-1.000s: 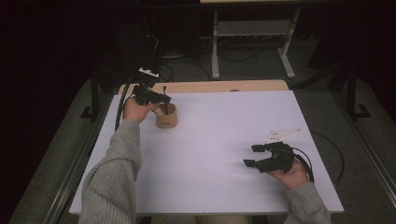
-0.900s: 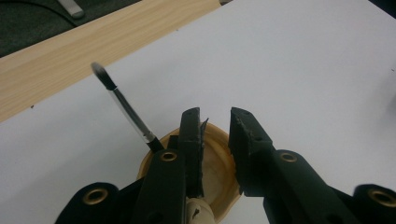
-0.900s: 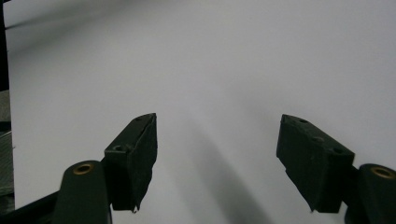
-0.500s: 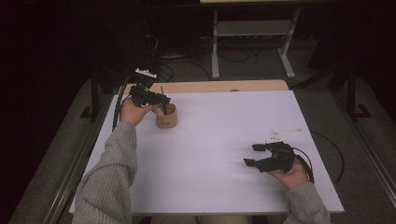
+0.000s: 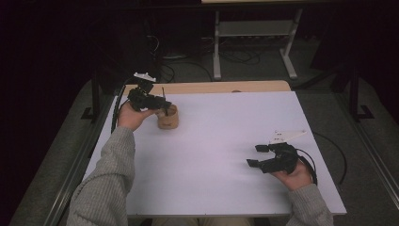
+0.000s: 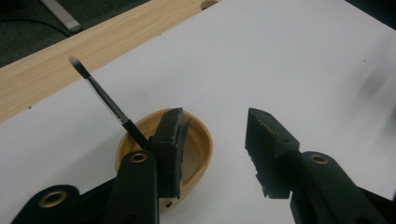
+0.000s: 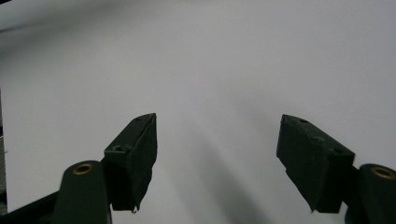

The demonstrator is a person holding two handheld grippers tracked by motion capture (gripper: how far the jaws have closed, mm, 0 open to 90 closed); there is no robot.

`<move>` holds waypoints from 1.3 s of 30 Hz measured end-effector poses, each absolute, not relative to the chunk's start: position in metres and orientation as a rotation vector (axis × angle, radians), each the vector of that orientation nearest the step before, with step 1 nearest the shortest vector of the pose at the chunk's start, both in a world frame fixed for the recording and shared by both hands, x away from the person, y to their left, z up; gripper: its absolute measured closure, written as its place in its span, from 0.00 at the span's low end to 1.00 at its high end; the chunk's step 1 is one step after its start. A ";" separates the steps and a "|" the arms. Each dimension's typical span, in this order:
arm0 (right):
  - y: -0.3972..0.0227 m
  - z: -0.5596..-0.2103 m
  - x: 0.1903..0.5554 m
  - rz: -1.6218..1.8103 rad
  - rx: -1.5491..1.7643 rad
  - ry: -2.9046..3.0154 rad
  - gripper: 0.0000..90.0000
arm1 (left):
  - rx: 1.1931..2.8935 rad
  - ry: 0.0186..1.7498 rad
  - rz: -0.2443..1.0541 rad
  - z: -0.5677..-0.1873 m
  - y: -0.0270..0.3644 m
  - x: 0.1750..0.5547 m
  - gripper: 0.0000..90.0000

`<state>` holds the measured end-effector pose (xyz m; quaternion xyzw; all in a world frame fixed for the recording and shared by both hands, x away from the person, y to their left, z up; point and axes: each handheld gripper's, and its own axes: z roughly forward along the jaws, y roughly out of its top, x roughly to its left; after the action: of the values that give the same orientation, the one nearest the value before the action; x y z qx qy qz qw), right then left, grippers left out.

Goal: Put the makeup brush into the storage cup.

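A small wooden cup (image 5: 168, 118) stands at the far left of the white table top (image 5: 226, 141). A thin black brush (image 5: 163, 92) leans in it, tip up. My left gripper (image 5: 164, 106) hovers just over the cup's near-left side. Its jaws have just been opening and stand apart with nothing between them. In the left gripper view the cup (image 6: 198, 144) and brush (image 6: 105, 95) sit behind the left jaw of that gripper (image 6: 215, 128). My right gripper (image 5: 257, 155) rests low at the near right, open over bare table; in its own view the right gripper (image 7: 217, 128) holds nothing.
A bare wooden strip (image 5: 211, 87) runs along the table's far edge. Beyond it stand a metal frame's legs (image 5: 217, 52) and cables on the dark floor. A cable (image 5: 336, 155) trails from the right gripper off the table's right edge.
The left gripper's jaws have opened wider and the hand has drawn slightly back to the left from the cup, leaving the brush standing in it. The right hand has not moved.
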<state>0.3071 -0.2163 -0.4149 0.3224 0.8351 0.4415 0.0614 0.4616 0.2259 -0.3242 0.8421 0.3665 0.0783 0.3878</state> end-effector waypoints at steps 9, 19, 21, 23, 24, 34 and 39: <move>-0.217 -0.414 0.307 1.332 0.979 2.519 0.31 | 2.153 0.915 0.193 -0.324 0.228 0.451 0.54; -0.217 -0.414 0.307 1.334 0.986 2.507 0.31 | 2.167 0.881 0.199 -0.320 0.227 0.439 0.47; -0.217 -0.414 0.306 1.333 0.990 2.508 0.31 | 2.165 0.879 0.200 -0.320 0.227 0.439 0.46; -0.218 -0.414 0.307 1.333 0.986 2.508 0.31 | 2.153 0.882 0.197 -0.320 0.227 0.437 0.46; -0.218 -0.414 0.307 1.335 0.984 2.507 0.31 | 2.159 0.881 0.196 -0.320 0.229 0.436 0.45; -0.219 -0.414 0.307 1.337 0.993 2.499 0.30 | 2.160 0.886 0.174 -0.326 0.230 0.431 0.39; -0.219 -0.414 0.306 1.331 0.987 2.503 0.30 | 2.166 0.885 0.180 -0.326 0.232 0.428 0.37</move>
<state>0.3065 -0.2186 -0.4136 0.3279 0.8318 0.4424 0.0697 0.4276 0.2323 -0.3263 0.8510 0.3477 0.0707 0.3872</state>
